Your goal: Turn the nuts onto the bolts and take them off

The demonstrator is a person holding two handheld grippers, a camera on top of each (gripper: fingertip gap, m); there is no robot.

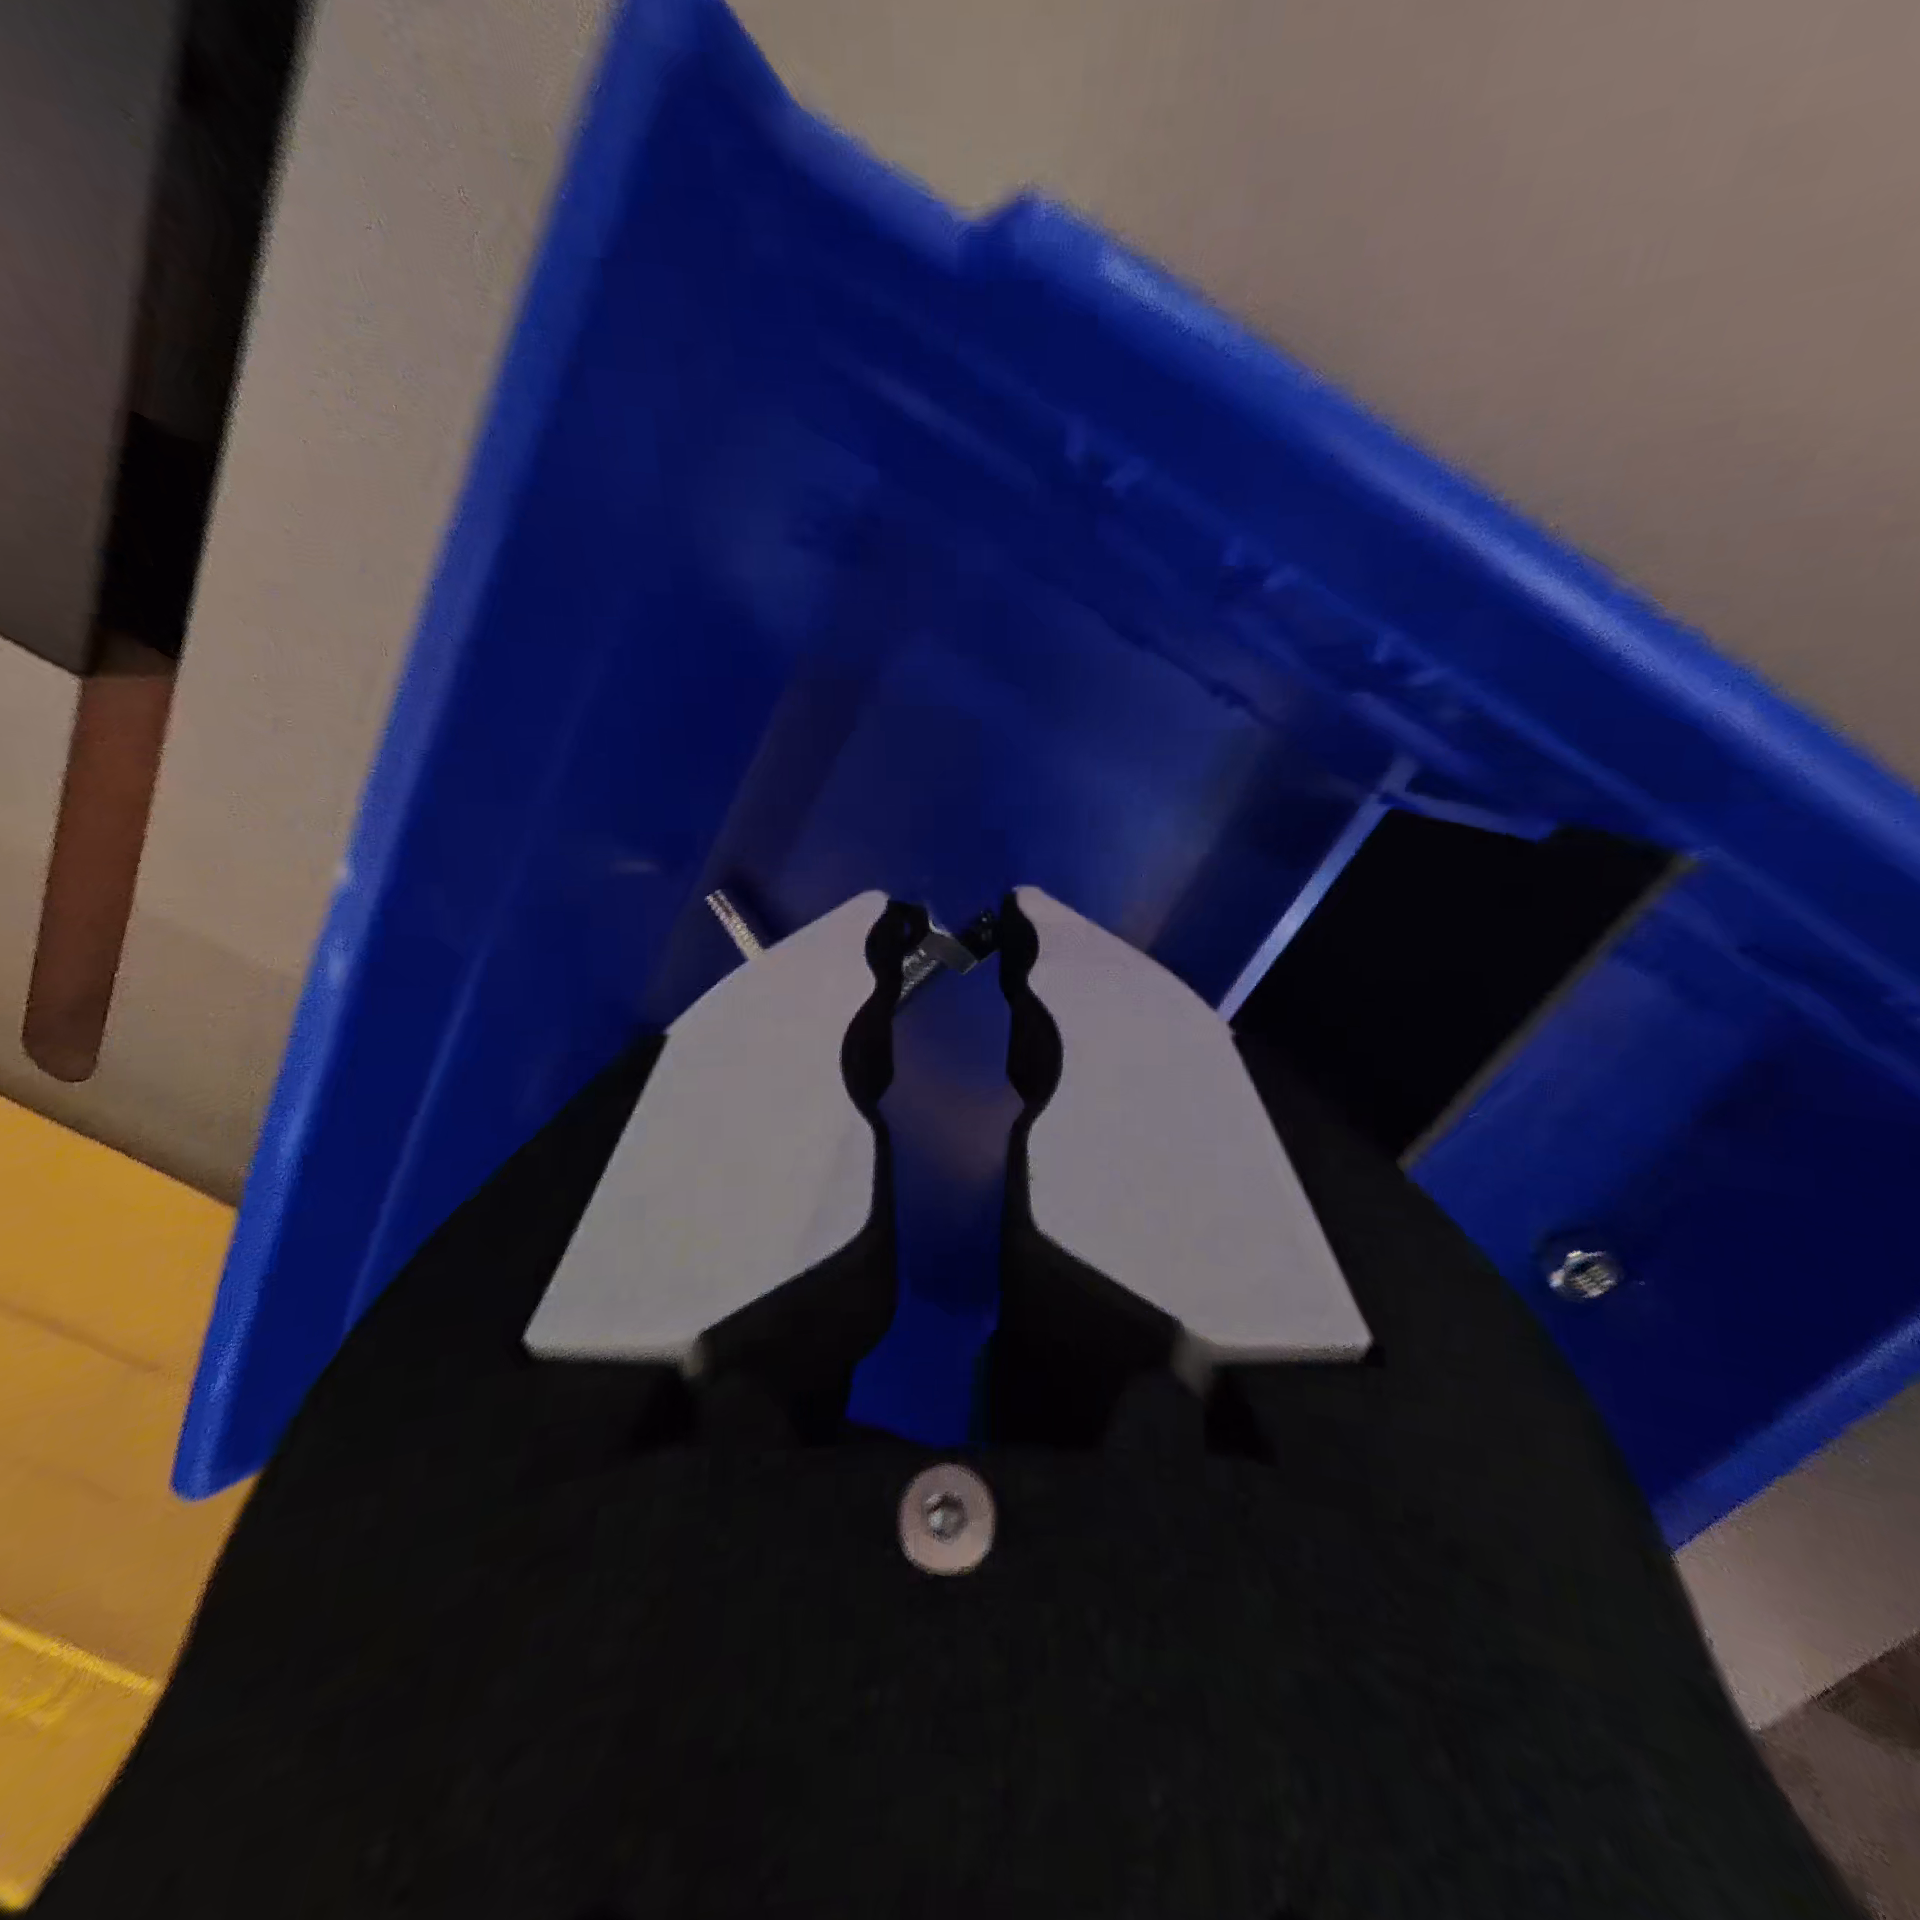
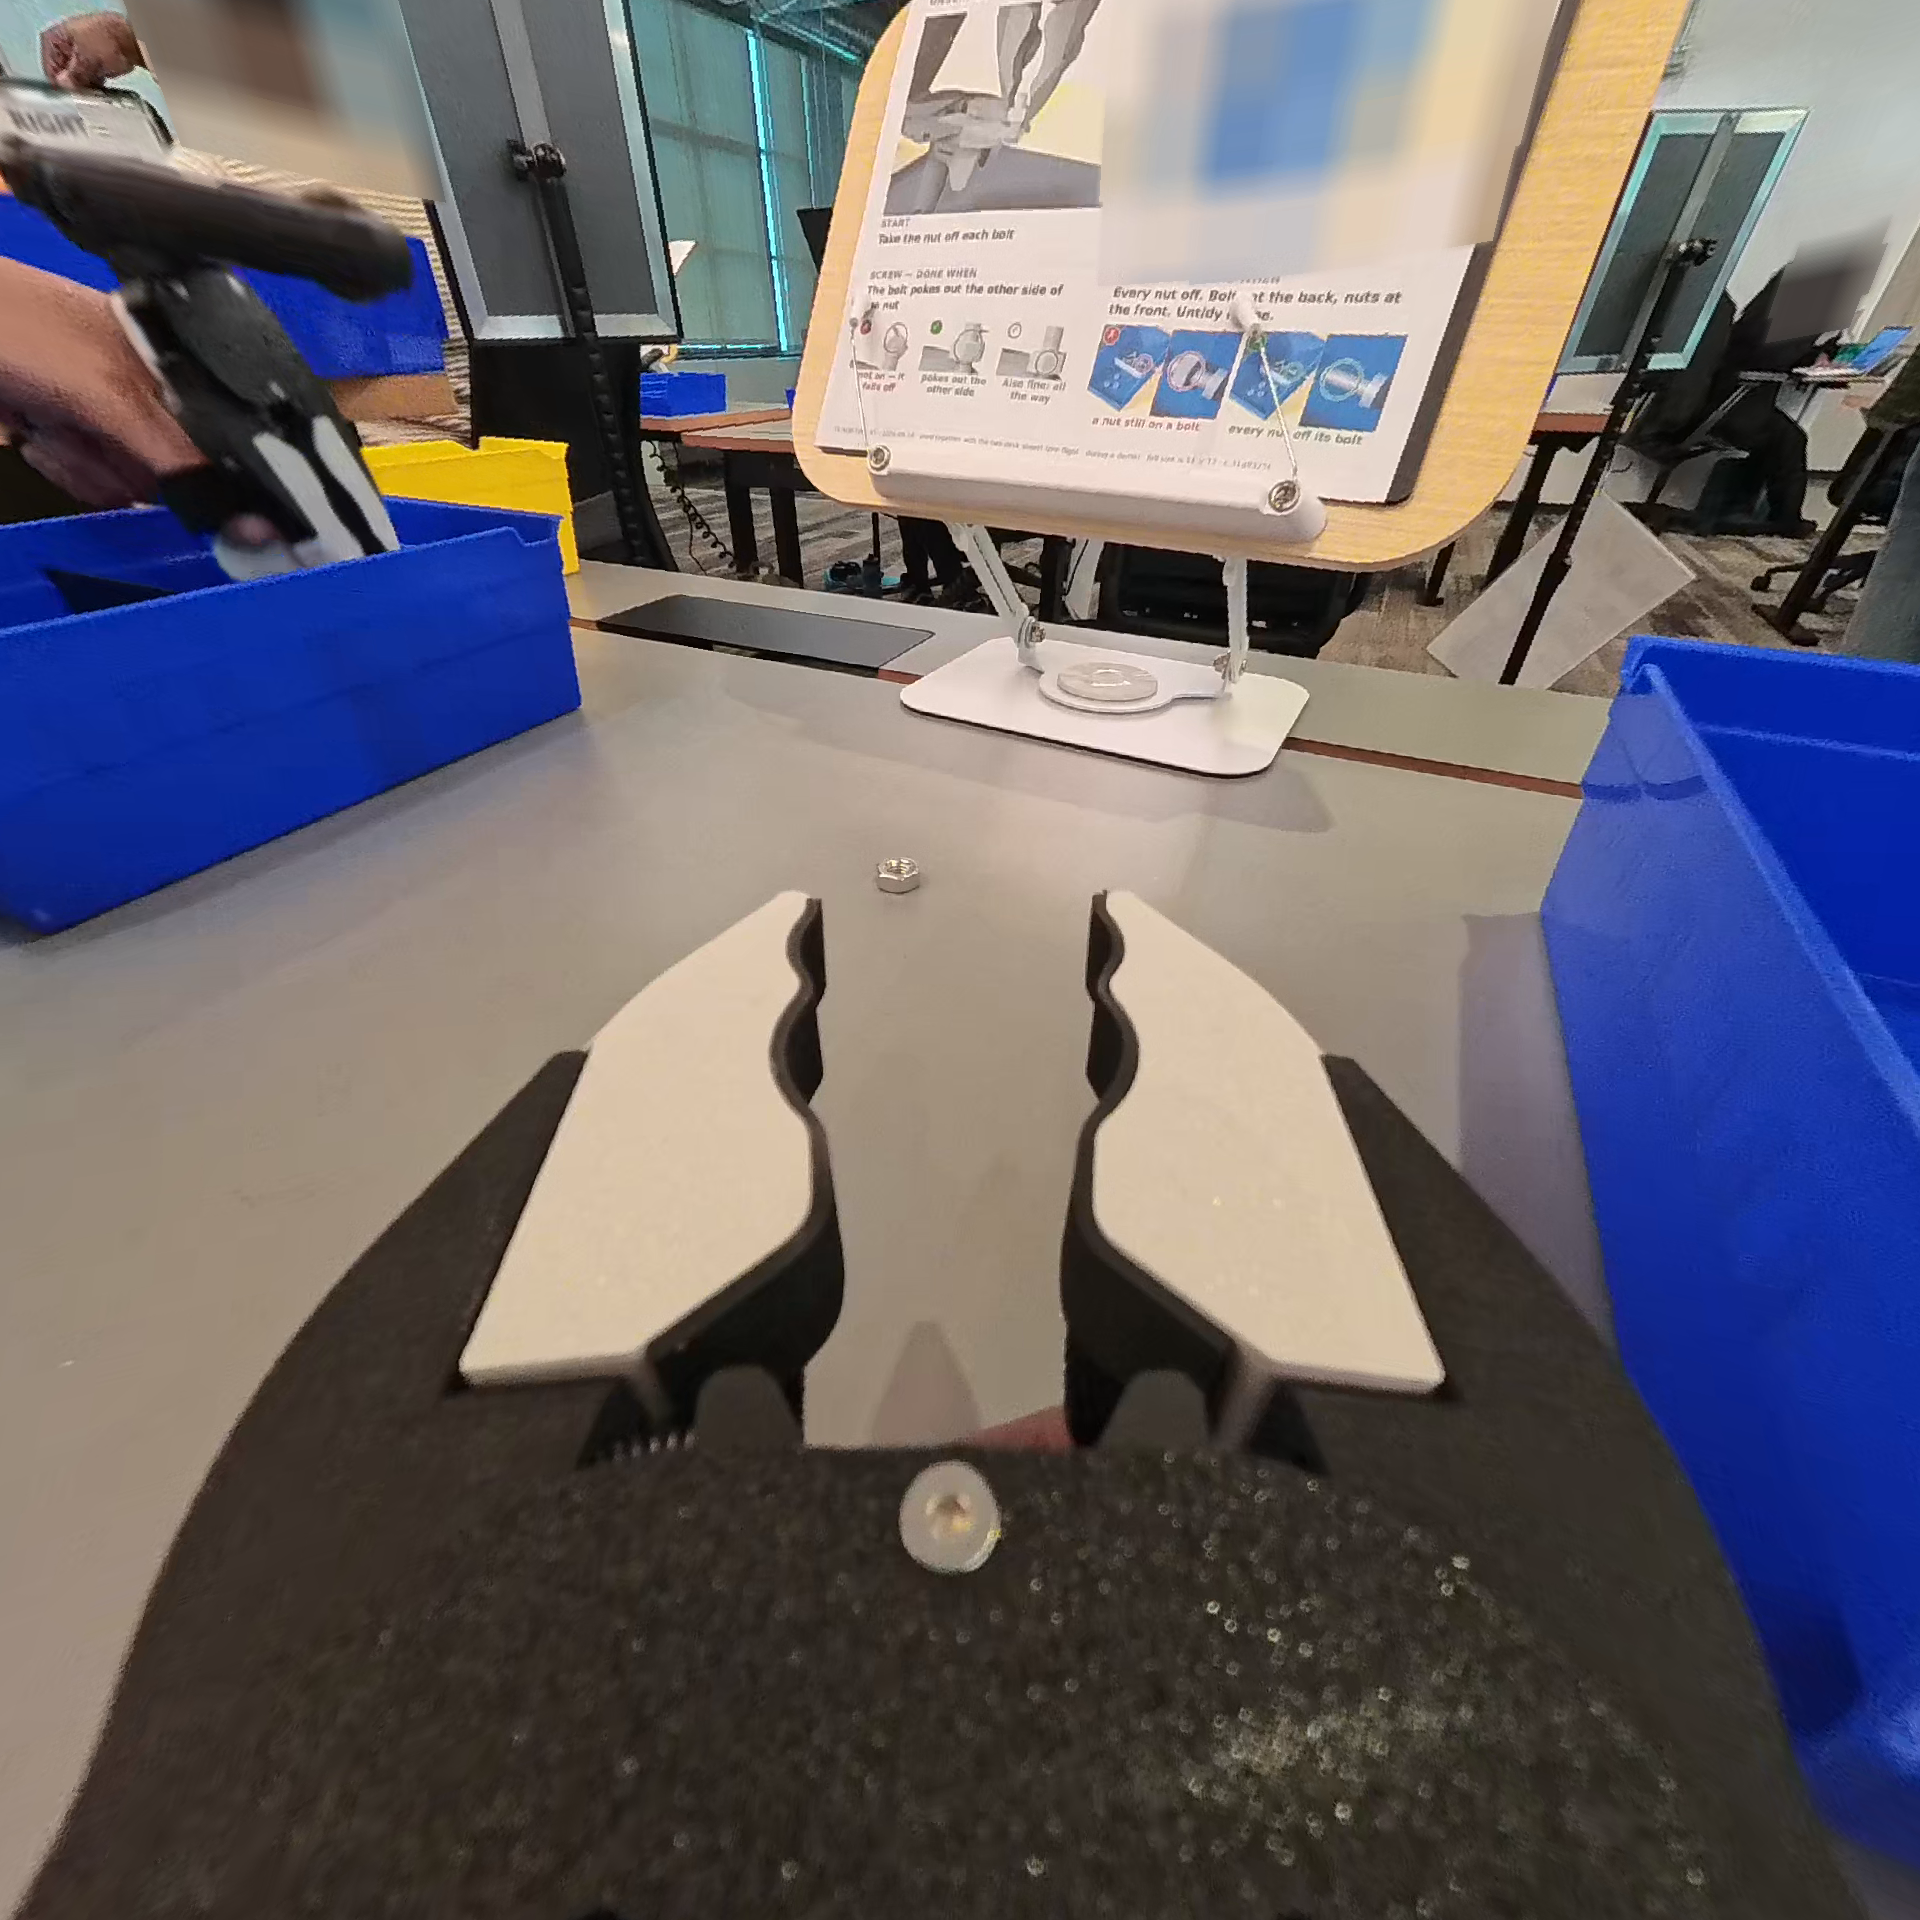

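Your left gripper (image 1: 948, 940) reaches down into the blue plastic bin (image 1: 644, 582), its pale flat finger plates drawn close so only a narrow wavy gap shows between the black pads. At the tips, toward 12 o'clock, they pinch a small metal bolt (image 1: 940, 951): a shiny squarish piece sits between the pads and a thin threaded shank (image 1: 732, 925) pokes out toward 10 o'clock. The view is smeared, so you cannot tell whether a nut sits on it. The bin has smooth glossy walls and a black divider slot (image 1: 1434, 935) at 3 o'clock; a second bright metal fastener (image 1: 1579, 1273) lies on the floor at 4 o'clock.

In the right wrist view, that same bin (image 2: 291, 707) stands at 9 o'clock on the smooth grey table (image 2: 312, 1091), with your hand (image 2: 73, 405) steering the left gripper (image 2: 301, 520) into it and a yellow bin (image 2: 478, 478) behind. Your right gripper (image 2: 954, 914) hovers low over the table, fingers spread wide with nothing between them; its base is grainy black foam. A single hexagonal steel nut (image 2: 896, 875) rests flat on the table just past the tips at 12 o'clock. Farther back stands a wood-grain board on a white hinged stand (image 2: 1107, 707) carrying a printed sheet (image 2: 1132, 343). Another blue bin (image 2: 1766, 1039) fills 3 o'clock
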